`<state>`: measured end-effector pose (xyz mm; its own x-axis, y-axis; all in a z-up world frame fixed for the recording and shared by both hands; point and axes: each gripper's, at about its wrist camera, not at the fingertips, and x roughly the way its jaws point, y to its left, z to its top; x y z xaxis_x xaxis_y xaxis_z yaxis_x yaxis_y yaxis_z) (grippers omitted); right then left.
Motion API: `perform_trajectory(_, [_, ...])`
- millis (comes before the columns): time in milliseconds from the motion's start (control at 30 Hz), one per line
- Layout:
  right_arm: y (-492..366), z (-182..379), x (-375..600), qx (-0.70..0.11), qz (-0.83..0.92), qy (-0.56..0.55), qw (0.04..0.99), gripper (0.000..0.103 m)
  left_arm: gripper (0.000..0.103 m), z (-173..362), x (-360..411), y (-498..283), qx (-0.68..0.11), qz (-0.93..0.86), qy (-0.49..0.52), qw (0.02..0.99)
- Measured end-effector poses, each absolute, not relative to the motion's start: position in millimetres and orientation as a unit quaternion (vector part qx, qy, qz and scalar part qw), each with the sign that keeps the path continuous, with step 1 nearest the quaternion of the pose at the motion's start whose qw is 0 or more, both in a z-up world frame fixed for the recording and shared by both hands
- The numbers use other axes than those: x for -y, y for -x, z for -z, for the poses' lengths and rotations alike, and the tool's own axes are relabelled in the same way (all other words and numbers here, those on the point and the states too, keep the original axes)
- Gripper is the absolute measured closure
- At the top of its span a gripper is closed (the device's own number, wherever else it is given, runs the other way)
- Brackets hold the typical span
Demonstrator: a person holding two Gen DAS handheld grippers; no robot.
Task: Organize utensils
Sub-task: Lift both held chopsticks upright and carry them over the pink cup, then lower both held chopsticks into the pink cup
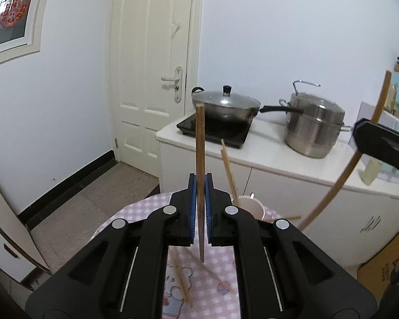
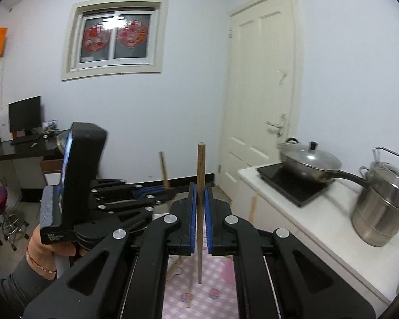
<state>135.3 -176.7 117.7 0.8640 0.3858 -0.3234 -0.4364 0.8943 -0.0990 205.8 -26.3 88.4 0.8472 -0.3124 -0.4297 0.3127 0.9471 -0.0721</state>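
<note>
My left gripper (image 1: 200, 183) is shut on a dark wooden chopstick (image 1: 199, 143) that stands upright between its blue pads, above the pink checked tablecloth (image 1: 220, 265). My right gripper (image 2: 199, 187) is shut on another upright chopstick (image 2: 201, 164). At the right edge of the left wrist view, the right gripper (image 1: 359, 133) shows with its chopstick (image 1: 332, 188) bowed by the lens. The left gripper (image 2: 165, 188) sits to the left in the right wrist view. A pale cup (image 1: 250, 208) behind the left fingers holds a leaning chopstick (image 1: 227, 170). Loose chopsticks (image 1: 182, 281) lie on the cloth.
A white counter (image 1: 268, 156) beyond the table carries a lidded wok (image 1: 226, 106) on a black cooktop and a steel steamer pot (image 1: 314, 130). A white door (image 1: 151, 79) stands at the back. A cardboard box (image 1: 385, 263) sits low right. A person's hand (image 2: 48, 250) holds the left gripper.
</note>
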Motion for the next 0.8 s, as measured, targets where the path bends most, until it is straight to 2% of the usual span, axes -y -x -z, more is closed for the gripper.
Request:
perform_trajectory(467, [-187.2, -102.3, 226.0, -0.17, -0.132, 0.071, 0.974, 0.099, 0.097, -98.4, 61.7, -255.4, -0.195, 0.163, 0.049, 0.966])
perform_trajectory(800, [-205.0, -96.9, 245.8, -0.132, -0.127, 0.034, 0.982, 0.099, 0.097, -90.2, 70.1, -280.1, -0.195, 0.16, 0.079, 0.964])
